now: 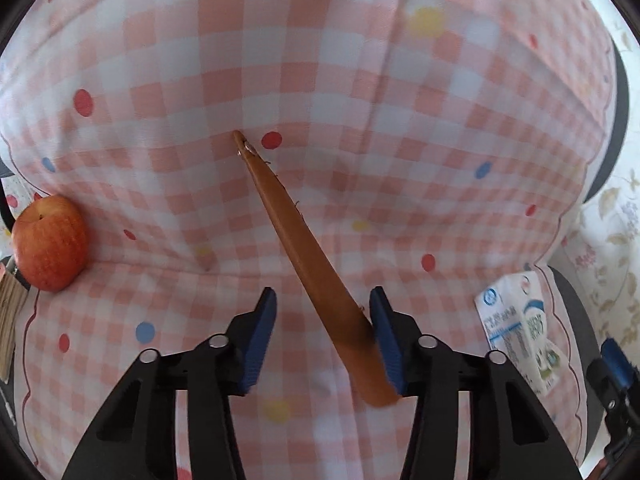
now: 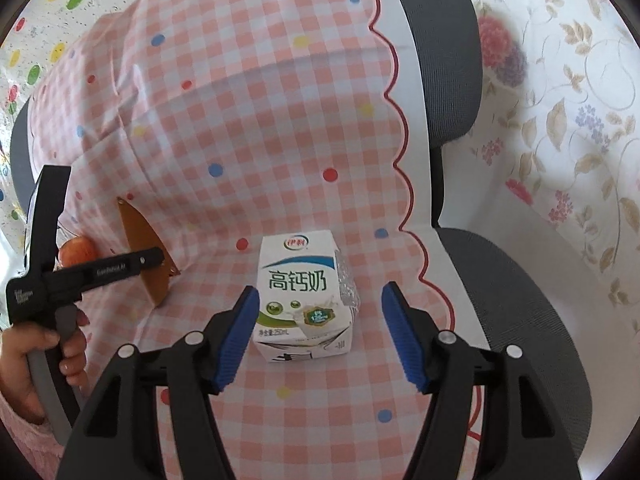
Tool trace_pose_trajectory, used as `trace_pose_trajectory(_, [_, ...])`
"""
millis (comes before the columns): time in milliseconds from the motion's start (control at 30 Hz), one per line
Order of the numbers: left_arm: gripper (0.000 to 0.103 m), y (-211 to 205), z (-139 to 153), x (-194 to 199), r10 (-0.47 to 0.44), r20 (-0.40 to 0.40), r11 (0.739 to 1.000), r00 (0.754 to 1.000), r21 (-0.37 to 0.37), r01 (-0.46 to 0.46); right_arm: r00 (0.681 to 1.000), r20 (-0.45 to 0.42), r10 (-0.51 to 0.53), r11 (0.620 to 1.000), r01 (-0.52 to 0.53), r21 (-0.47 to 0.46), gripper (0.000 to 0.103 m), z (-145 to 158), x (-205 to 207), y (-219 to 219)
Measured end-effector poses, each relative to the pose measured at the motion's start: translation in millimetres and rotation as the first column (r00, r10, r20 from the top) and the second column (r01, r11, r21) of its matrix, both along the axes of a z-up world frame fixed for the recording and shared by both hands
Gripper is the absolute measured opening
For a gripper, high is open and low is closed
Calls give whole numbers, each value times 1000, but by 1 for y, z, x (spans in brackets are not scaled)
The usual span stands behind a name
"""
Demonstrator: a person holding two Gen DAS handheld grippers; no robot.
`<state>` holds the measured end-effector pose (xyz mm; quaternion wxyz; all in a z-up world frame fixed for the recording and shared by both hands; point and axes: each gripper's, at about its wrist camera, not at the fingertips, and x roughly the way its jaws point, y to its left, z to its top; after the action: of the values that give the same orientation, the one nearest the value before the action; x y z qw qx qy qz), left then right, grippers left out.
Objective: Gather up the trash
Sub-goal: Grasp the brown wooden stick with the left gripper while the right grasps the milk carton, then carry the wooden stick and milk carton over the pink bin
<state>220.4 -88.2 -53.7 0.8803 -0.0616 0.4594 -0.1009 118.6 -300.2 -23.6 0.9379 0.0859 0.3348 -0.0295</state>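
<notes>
A flat brown tag-like piece (image 1: 304,256) stands on edge between the fingers of my left gripper (image 1: 323,312). It leans against the right pad (image 1: 386,344), with a gap to the left pad; the jaws are open. It also shows in the right wrist view (image 2: 146,256). A white milk carton (image 2: 306,292) with green print lies on the pink checked cloth (image 2: 240,120). My right gripper (image 2: 320,304) is open, with the carton between its fingers, apart from both pads. The carton also shows at the right of the left wrist view (image 1: 516,324).
A red apple (image 1: 50,242) rests at the left on the cloth. The cloth covers a black mesh office chair (image 2: 520,300). Floral fabric (image 2: 580,120) lies to the right. My left gripper and the hand holding it show in the right wrist view (image 2: 80,276).
</notes>
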Motion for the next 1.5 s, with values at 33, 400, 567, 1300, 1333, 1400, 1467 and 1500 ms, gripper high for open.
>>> trace_pose_trajectory(33, [37, 0, 0, 2, -1, -4, 1000, 1000, -8, 1, 1000, -6, -1, 1000, 1, 3, 63, -2, 2, -1])
trace_pose_trajectory(400, [16, -3, 32, -68, -172, 140, 985, 975, 35, 169, 996, -27, 84, 996, -85, -14, 87, -9, 4, 15])
trace_pose_trajectory(567, [16, 9, 39, -95, -185, 153, 982, 971, -11, 189, 993, -80, 82, 995, -86, -49, 89, -16, 20, 21])
trace_pose_trajectory(1300, [16, 7, 43, -135, -225, 155, 970, 962, -53, 236, 998, -7, 62, 998, -62, -9, 69, -7, -16, 18])
trace_pose_trajectory(1333, [16, 7, 45, -141, -229, 162, 969, 960, -53, 240, 998, 2, 62, 998, -62, -14, 69, -1, -27, 20])
trace_pose_trajectory(1400, [16, 7, 50, -156, -238, 182, 966, 954, -53, 252, 998, 19, 60, 998, -59, -17, 69, 6, -45, 21])
trace_pose_trajectory(1467, [16, 8, 54, -174, -249, 198, 963, 948, -55, 264, 998, 38, 56, 998, -55, -10, 69, 12, -66, 23])
trace_pose_trajectory(1500, [16, 9, 56, -182, -256, 205, 961, 945, -54, 271, 997, 46, 54, 999, -54, -6, 69, 15, -76, 24])
